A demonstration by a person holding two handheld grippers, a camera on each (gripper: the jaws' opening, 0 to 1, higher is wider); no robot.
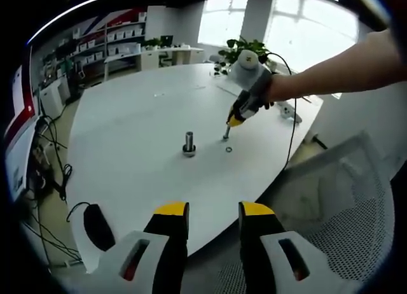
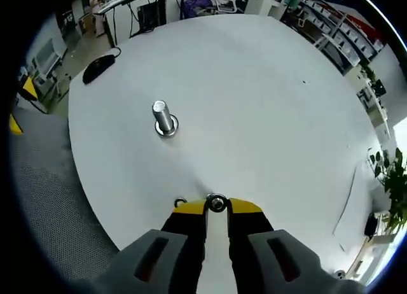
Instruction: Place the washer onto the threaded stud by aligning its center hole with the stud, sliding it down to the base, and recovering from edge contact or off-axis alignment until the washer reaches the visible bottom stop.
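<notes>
White round table (image 2: 267, 103) fills the right gripper view. At bottom centre the right gripper (image 2: 217, 208) pinches 1 washer (image 2: 217, 203) at its tips, ready to carry it. Left of centre stands the stud (image 2: 163, 118), well apart. Another washer (image 1: 229, 149) lies on the table. The left gripper (image 1: 213, 212) waits with its jaws spread, holding nothing.

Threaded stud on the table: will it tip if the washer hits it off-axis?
Probably stable: the threaded stud stands upright on a wider base on the table. It looks like stiff, dense metal. A sideways knock near its top might still slide or tip it; no fixing is visible.
</notes>
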